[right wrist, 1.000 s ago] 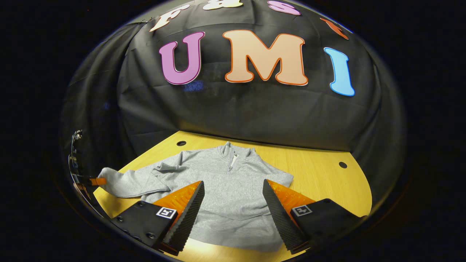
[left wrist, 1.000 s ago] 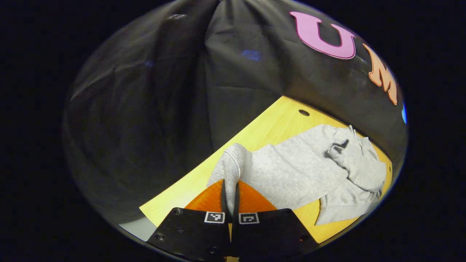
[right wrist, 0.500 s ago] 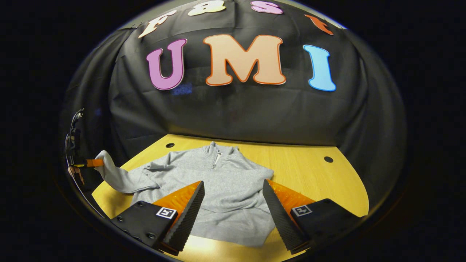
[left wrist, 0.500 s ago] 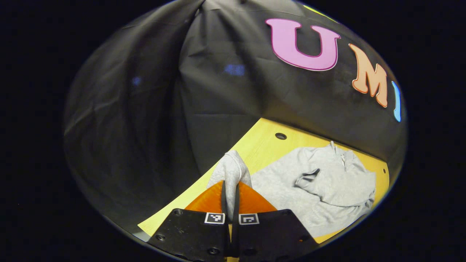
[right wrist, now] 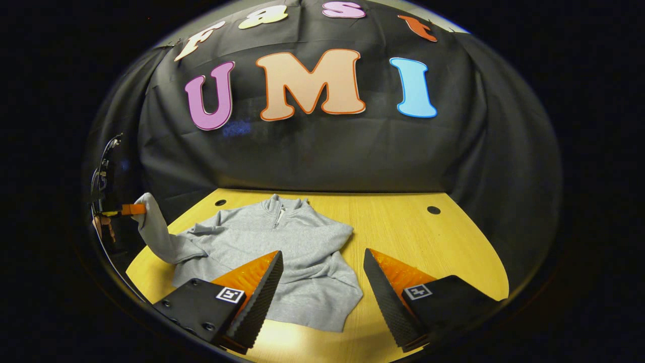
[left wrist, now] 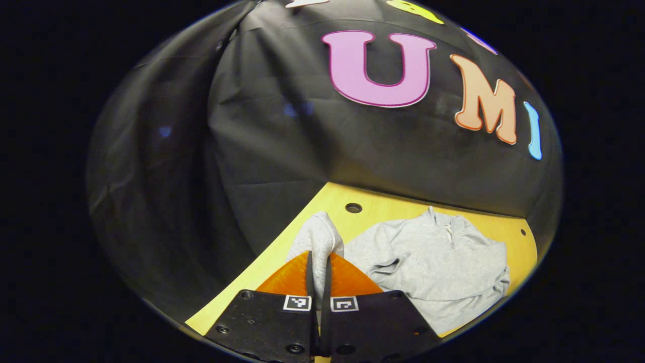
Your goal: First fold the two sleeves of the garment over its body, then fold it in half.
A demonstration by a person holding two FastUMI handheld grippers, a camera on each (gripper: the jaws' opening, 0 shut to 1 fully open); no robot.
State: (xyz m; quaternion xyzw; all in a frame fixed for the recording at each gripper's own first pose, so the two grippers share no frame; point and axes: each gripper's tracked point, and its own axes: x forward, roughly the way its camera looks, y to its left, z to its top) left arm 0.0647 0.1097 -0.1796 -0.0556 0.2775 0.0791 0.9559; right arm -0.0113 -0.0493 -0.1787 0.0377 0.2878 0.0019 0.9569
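Note:
A grey zip-neck sweatshirt (right wrist: 282,252) lies on the yellow wooden table (right wrist: 413,242), collar toward the booth wall. One sleeve lies folded across its body (left wrist: 443,272). My left gripper (left wrist: 317,262) is shut on the cuff of the other sleeve (left wrist: 317,237), lifted off the table at the garment's left side. In the right gripper view that left gripper (right wrist: 132,209) holds the raised sleeve (right wrist: 153,232) at the far left. My right gripper (right wrist: 322,282) hovers open above the sweatshirt's lower hem, with nothing between its fingers.
The table has small round holes near its back edge (right wrist: 433,209) (right wrist: 220,202). Black cloth walls close in behind and at the left. Bare tabletop spreads to the right of the sweatshirt (right wrist: 443,252).
My left gripper has lifted the sleeve cuff higher and swung toward the garment. The right gripper has drifted right, so the sweatshirt sits further left in its view.

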